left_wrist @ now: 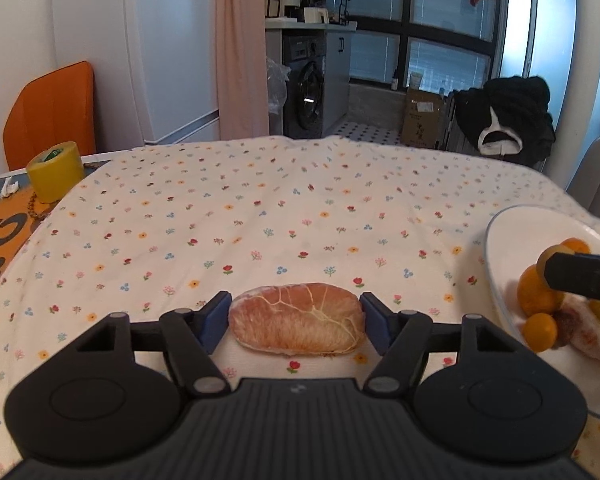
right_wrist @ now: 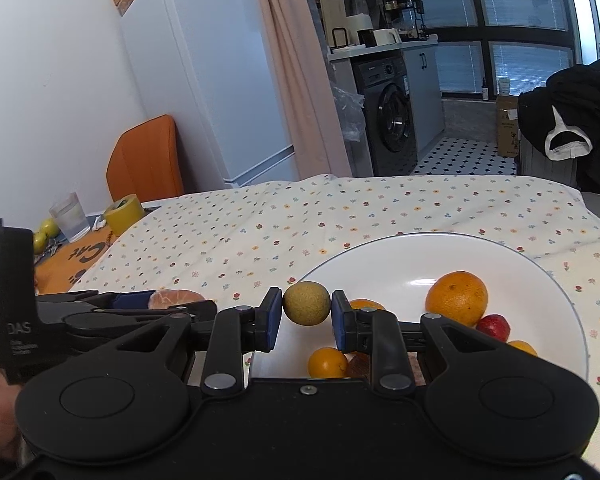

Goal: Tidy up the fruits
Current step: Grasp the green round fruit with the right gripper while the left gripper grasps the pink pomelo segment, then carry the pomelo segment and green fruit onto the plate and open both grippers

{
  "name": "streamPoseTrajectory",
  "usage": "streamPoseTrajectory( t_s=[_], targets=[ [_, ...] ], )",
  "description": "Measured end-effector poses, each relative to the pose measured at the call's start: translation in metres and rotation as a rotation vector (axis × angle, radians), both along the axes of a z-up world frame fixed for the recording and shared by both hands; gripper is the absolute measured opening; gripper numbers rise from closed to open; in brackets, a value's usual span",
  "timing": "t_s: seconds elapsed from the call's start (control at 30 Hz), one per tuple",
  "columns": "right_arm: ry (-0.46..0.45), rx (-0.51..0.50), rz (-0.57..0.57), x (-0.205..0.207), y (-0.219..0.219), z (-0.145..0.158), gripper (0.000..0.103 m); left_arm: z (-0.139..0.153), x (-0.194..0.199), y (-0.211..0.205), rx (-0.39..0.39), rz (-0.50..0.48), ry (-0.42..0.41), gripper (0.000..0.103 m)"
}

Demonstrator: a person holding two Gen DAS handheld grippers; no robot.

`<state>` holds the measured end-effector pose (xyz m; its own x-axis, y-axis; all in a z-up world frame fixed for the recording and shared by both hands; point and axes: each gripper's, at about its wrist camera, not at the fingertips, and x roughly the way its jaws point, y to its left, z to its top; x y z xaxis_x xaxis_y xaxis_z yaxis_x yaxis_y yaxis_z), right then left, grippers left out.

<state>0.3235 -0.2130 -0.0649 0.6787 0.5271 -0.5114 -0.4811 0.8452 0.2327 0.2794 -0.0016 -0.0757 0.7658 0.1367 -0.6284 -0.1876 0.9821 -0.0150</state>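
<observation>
Fruits sit in two places relative to the white plate (right_wrist: pixel 440 252): some on it, one off it on the flowered tablecloth (left_wrist: pixel 260 208). Off the plate, to its left, lies a peeled pomelo segment (left_wrist: pixel 296 322), its long axis crosswise between the blue pads of the left gripper (left_wrist: pixel 296 322); the pads touch both its ends, so the jaws are closed onto it while it rests on the cloth. Above the plate's near-left rim, the right gripper (right_wrist: pixel 307 312) clamps one small round greenish-yellow fruit (right_wrist: pixel 307 303), clear of the plate surface.

On the plate the right wrist view shows one large orange (right_wrist: pixel 457 298), one small red fruit (right_wrist: pixel 493 327), and three smaller orange fruits partly hidden by the gripper, the clearest being one (right_wrist: pixel 327 363) at the near rim. A second pomelo piece (left_wrist: pixel 592 340) shows on the plate in the left wrist view.
</observation>
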Motion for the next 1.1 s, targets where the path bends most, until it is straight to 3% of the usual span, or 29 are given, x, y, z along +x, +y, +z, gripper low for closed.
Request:
streamPoseTrajectory(
  t_s=[0.63,1.1],
  targets=[
    [-0.042,0.006,-0.106,-0.025,-0.052,0.016,0.025,0.050,-0.029,-0.041,-0.043,-0.109,-0.112,0.068],
    [-0.056,0.009,-0.185,-0.039,-0.095,0.021,0.025,0.055,-0.032,-0.085,-0.074,-0.206,-0.128,0.068]
  ],
)
